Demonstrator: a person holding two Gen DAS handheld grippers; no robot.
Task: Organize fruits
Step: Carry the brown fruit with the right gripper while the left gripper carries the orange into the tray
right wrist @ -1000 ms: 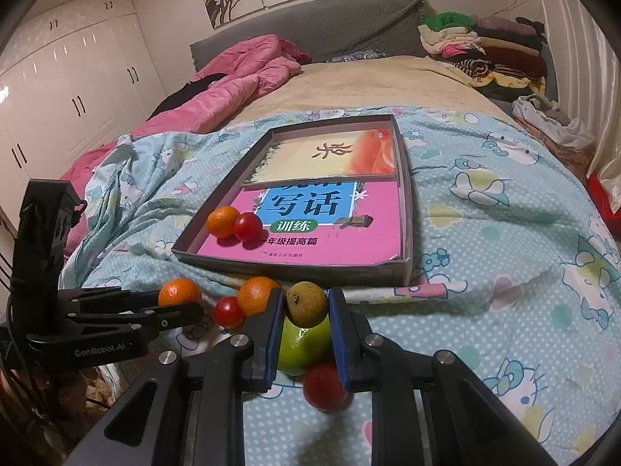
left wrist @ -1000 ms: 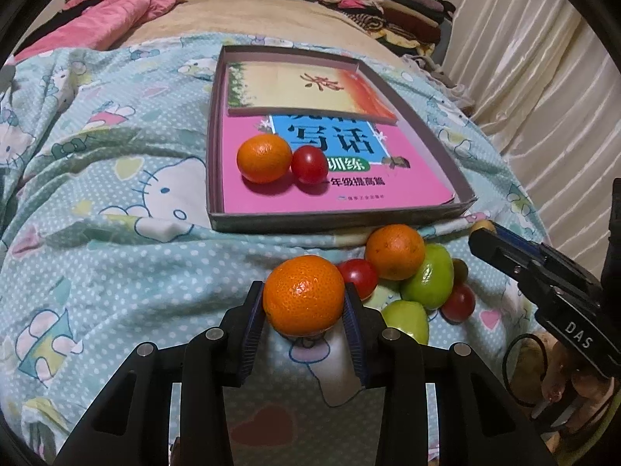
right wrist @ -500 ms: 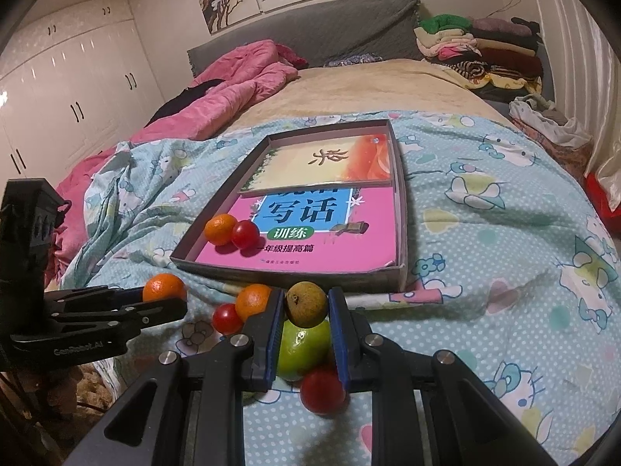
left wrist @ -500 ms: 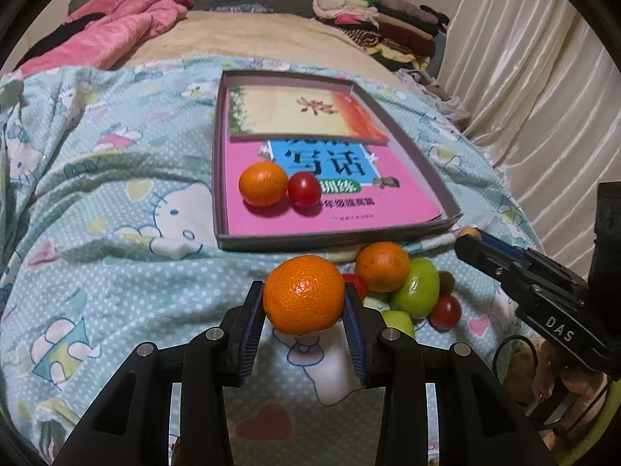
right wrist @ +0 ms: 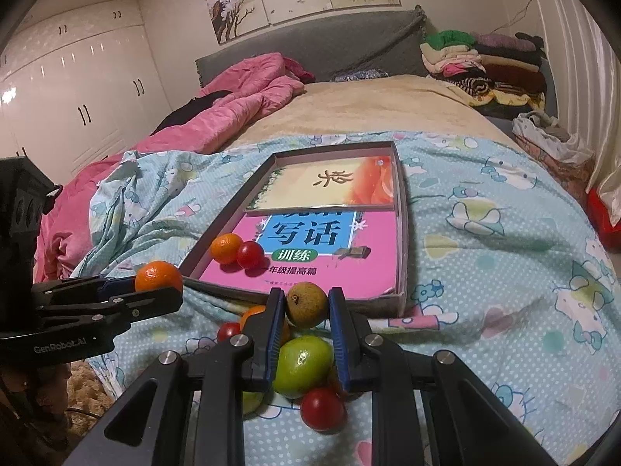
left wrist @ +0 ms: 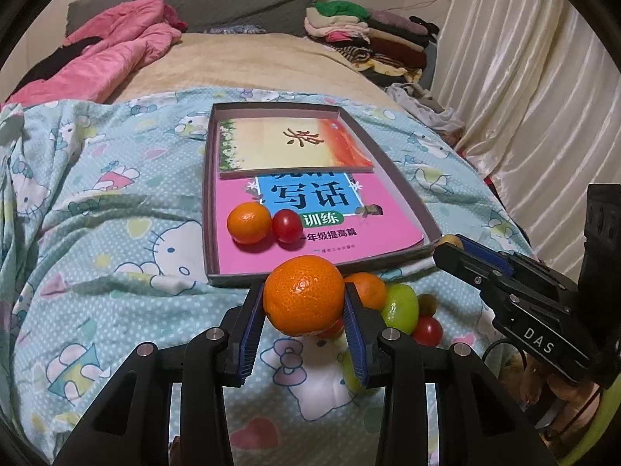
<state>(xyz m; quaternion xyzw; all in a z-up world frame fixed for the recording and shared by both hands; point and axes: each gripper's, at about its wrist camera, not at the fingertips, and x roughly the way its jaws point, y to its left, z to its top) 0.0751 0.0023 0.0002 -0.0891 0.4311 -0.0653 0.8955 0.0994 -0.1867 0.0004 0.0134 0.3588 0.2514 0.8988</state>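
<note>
My left gripper is shut on an orange mandarin and holds it above the bedspread, just short of the near rim of the shallow grey box. My right gripper is shut on a small brown fruit, also lifted near the box's front rim. Inside the box a mandarin and a red tomato lie on a pink book. A pile on the bed holds a mandarin, a green fruit and red tomatoes.
The box holds a pink book and a beige book. A pink quilt lies at the back left. Folded clothes are stacked at the back right, by a curtain. The bed edge is close behind the pile.
Both grippers have risen and tilted up with their fruit, so the box and pile sit lower and farther in view. Grips are unchanged.
</note>
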